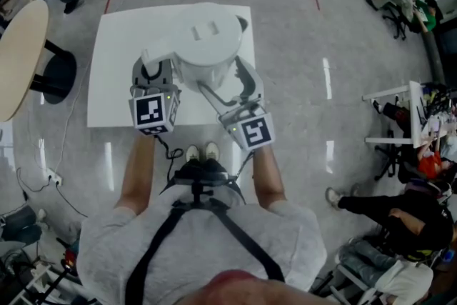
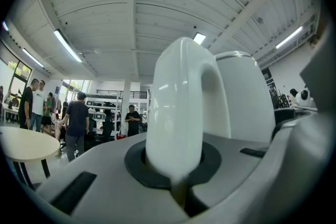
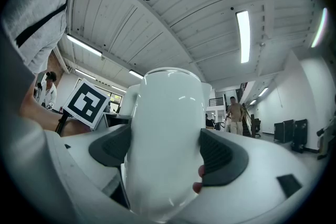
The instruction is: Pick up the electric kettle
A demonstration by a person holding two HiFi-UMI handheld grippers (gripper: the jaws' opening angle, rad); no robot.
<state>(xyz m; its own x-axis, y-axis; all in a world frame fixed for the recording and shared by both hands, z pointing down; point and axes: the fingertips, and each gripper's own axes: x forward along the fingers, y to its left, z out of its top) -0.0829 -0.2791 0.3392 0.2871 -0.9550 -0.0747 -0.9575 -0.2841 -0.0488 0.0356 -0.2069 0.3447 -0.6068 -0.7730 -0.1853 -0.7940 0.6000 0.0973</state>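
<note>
Head view gives us the grey floor (image 1: 300,46) first, and on it the white table (image 1: 114,96), lying square below the person. Over that table is the electric kettle (image 1: 207,39), white, lid up, its handle (image 1: 158,48) turned to the picture's left, and both tools are on it at once. We cannot tell from up here whether its base touches the table top.

Now the left gripper (image 1: 156,69): in the left gripper view its jaws are drawn almost fully together, pinching the foot of the handle in the dark round seat between them, with the kettle body rising just behind to the right.

Over to the right gripper (image 1: 232,86): the right gripper view shows its 2 dark ribbed pads (image 3: 226,157) set wide apart and pressed against either side of the kettle's rounded body, which fills the gap.

Smallest of all, the 2 marker cubes (image 1: 153,111) face up at us, 1 on each gripper, just ahead of the person's forearms.
</note>
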